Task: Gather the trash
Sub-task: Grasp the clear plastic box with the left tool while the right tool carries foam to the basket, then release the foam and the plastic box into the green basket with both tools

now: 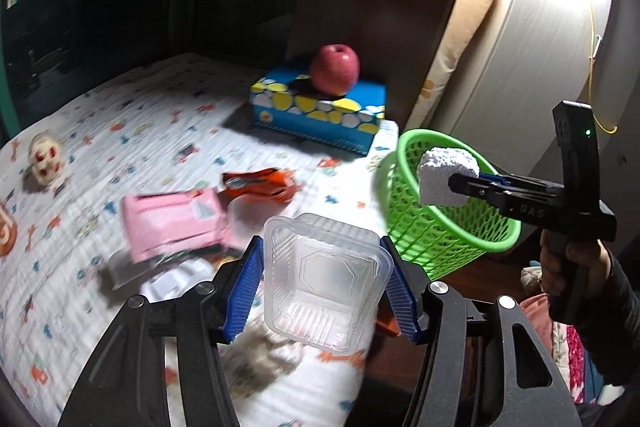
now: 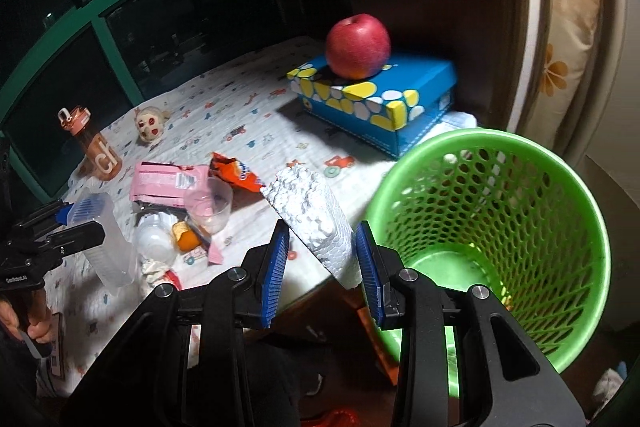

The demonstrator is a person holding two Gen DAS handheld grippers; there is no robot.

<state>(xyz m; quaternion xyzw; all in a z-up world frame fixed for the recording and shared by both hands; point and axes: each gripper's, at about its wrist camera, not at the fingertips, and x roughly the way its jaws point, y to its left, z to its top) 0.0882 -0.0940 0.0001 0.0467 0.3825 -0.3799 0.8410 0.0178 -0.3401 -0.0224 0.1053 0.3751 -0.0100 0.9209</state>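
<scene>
— Between the blue pads of my right gripper [image 2: 322, 269] there is a white foam block [image 2: 310, 213]. It is rough and grainy, and it sits tilted, one corner low near the right pad. The jaws are clenched on it.

— Where is it relative to the basket?

— Just beside the green mesh basket [image 2: 532, 163], at its left rim. In the left wrist view the foam block [image 1: 446, 179] appears in front of the basket's [image 1: 404, 195] opening, but I cannot tell if it is already over it.

— And your other side?

— My left gripper [image 1: 320, 281] is grasping a clear plastic container [image 1: 326, 281], ribbed, with an octagon shape on its bottom. Its open side faces the camera.

— What remains further out?

— On the patterned cloth [image 2: 248, 123] lie a pink packet [image 2: 166, 183], an orange wrapper [image 2: 236, 175] and a clear cup [image 2: 212, 205]. Behind them, an apple [image 2: 357, 45] rests on a blue box [image 2: 380, 103].
</scene>
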